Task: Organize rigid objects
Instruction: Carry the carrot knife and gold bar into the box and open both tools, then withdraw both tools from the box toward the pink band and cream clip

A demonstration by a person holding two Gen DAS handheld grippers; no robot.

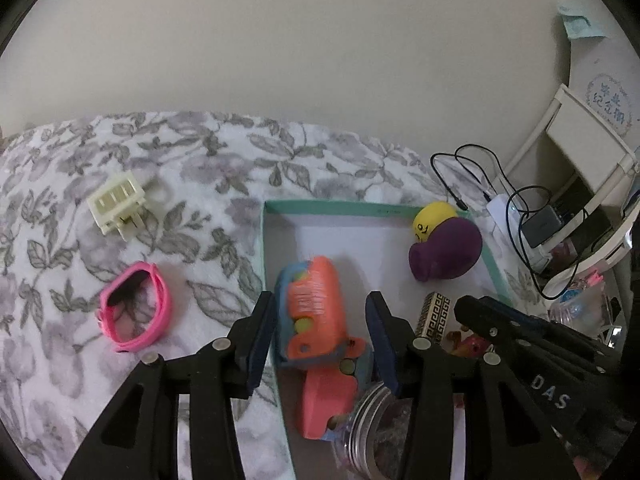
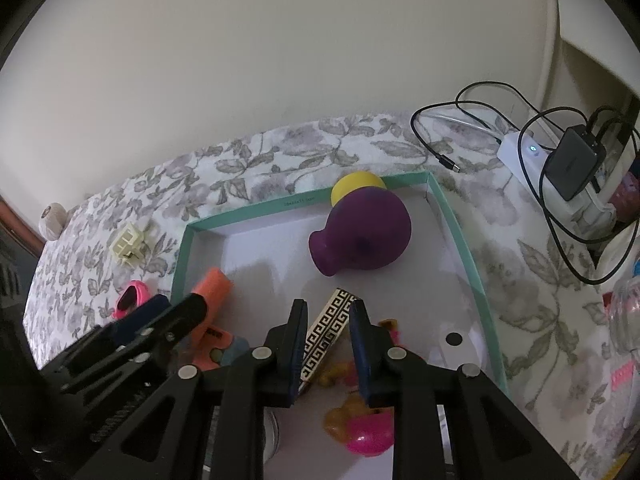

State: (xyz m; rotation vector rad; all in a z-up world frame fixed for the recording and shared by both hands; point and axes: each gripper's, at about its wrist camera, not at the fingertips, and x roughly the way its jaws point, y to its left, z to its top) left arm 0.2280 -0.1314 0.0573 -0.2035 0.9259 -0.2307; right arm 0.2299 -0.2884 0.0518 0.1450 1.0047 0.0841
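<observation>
Two tools: both over the near half of a teal-rimmed box [image 1: 320, 205] that lies on a floral-print cover [image 1: 200, 168].
Left tool [image 1: 320, 312]: jaws apart, straddling the orange toy blaster [image 1: 316, 308] without touching it; one pad stands left of it, over the box's left wall, the other to its right.
Right tool [image 2: 328, 320]: jaws apart, with the black-and-gold patterned tube [image 2: 326, 332] lying slantwise between the pads; I cannot tell whether they touch it.
Orange toy blaster: inside the box near its left wall, barrel pointing far, on a blue part with small yellow-green balls.
Purple vase-shaped toy [image 2: 362, 232]: in the box's far right corner, on its side, touching a yellow ball with a face [image 1: 432, 220] that sits behind it.
Near end of box: a jar with a metal rim [image 1: 372, 432] beside the blaster grip, and a pink and amber figure [image 2: 364, 432] under the right tool.
Left of box, on the cover: a pink strap loop [image 1: 134, 308] near, and a cream plastic block [image 1: 118, 204] farther off, well apart from each other.
Right of box: black cables [image 2: 472, 128], a white power strip [image 2: 528, 156] and a dark charger [image 2: 572, 164].
</observation>
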